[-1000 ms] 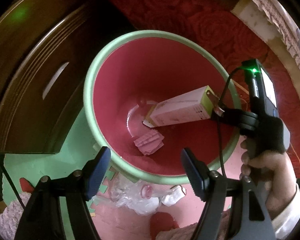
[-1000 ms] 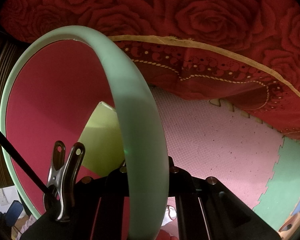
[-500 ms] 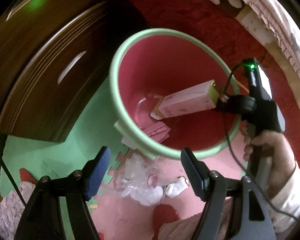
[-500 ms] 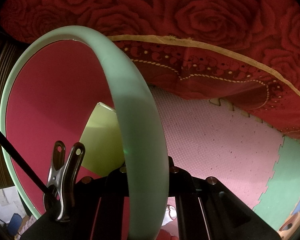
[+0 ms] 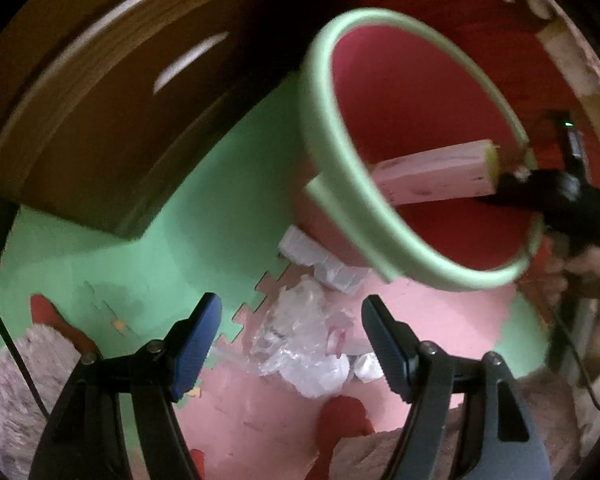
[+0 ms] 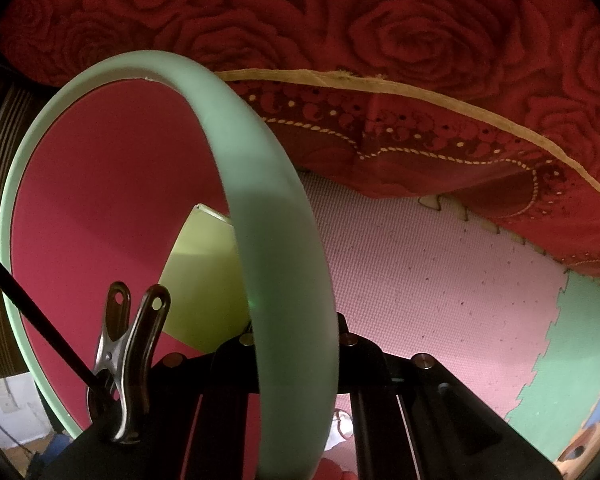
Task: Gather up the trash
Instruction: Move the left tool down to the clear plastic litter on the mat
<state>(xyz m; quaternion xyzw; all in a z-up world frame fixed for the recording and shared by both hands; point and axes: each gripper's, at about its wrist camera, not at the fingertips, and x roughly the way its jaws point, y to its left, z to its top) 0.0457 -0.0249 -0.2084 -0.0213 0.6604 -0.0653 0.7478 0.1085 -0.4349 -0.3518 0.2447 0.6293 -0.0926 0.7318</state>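
Observation:
A red bin with a pale green rim (image 5: pixel 340 152) stands tilted on the foam floor mat. A long pink and yellow carton (image 5: pixel 432 176) leans inside it. My right gripper (image 5: pixel 512 172) is shut on the bin's rim (image 6: pixel 276 220) at the far side; the rim hides its fingertips, and the carton (image 6: pixel 204 272) shows behind. My left gripper (image 5: pixel 292 312) points down, open, right above a crumpled clear plastic wrapper (image 5: pixel 300 332) lying on the mat. White paper wads (image 5: pixel 336 276) lie by the bin's foot. Nothing is between the left pads.
Dark wooden furniture (image 5: pixel 100 120) stands left of the bin. A red rose-patterned blanket (image 6: pixel 380 40) hangs behind it. The mat has green (image 5: pixel 180 240) and pink (image 6: pixel 420 280) tiles. Fluffy fabric (image 5: pixel 12 380) lies at the lower left. A hand (image 5: pixel 596 280) holds the right gripper.
The left gripper has moved away from over the bin and come down over the plastic wrapper, which now lies between its open fingers. The right gripper and the bin have stayed still.

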